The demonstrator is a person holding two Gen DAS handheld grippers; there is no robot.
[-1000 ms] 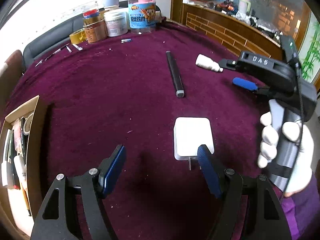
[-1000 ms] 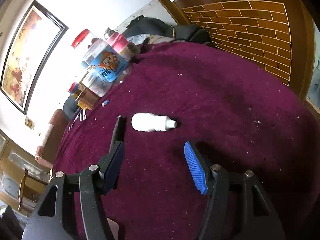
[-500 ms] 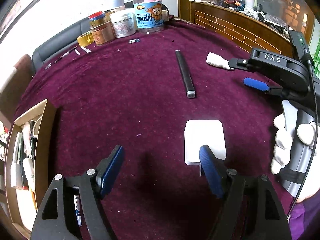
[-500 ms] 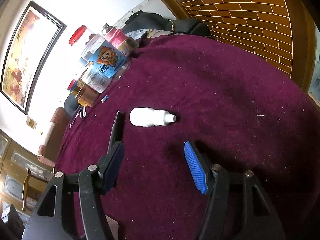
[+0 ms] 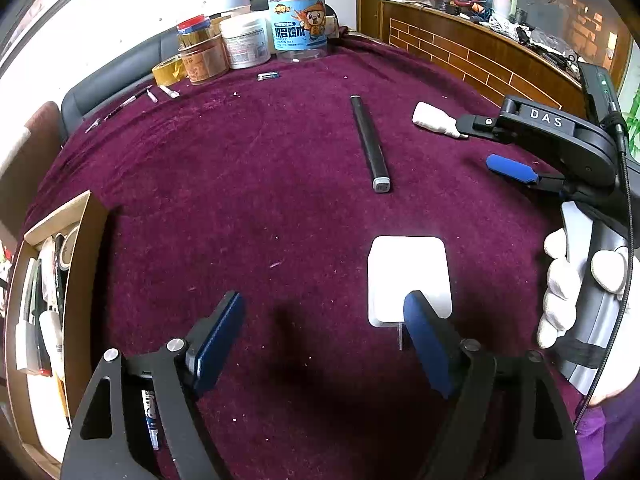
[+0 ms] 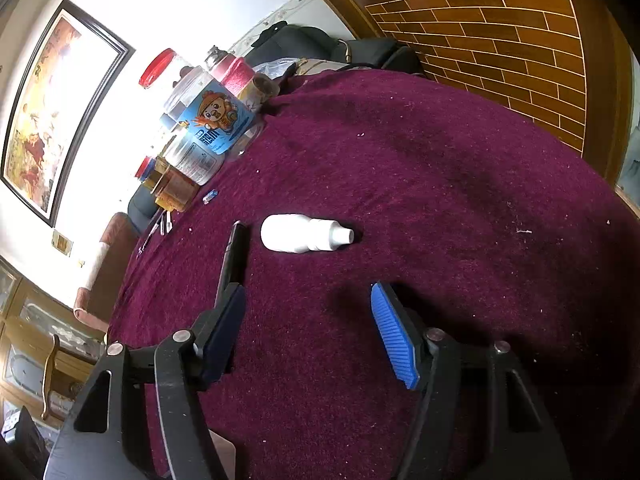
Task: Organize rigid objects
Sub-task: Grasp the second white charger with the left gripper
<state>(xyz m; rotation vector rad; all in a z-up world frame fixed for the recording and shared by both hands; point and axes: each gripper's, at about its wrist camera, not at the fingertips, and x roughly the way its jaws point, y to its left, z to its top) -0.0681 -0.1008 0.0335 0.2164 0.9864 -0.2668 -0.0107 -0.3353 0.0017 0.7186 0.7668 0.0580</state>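
Observation:
My left gripper (image 5: 322, 320) is open and empty above the purple cloth; its right finger overlaps the near edge of a white plug adapter (image 5: 408, 276) lying flat. A black bar (image 5: 370, 144) lies beyond it. A small white bottle (image 5: 434, 120) lies on its side further right. My right gripper (image 5: 480, 146) is open, with the bottle just off its far fingertip. In the right wrist view that gripper (image 6: 308, 320) is open and empty, the bottle (image 6: 304, 234) lies just ahead, and the black bar (image 6: 232, 256) runs past its left finger.
A wooden box (image 5: 48, 292) with pens and tools stands at the left edge. Jars and tubs (image 5: 248, 44) and a tape roll (image 5: 168, 72) cluster at the back, with a small battery (image 5: 267, 76) and pens (image 5: 132, 100) in front. A marker (image 5: 150, 416) lies under the left gripper.
The left gripper has drawn back and up a little, so the adapter, bar and bottle sit slightly further off. The right gripper has crept a little closer to the bottle. Both stay open.

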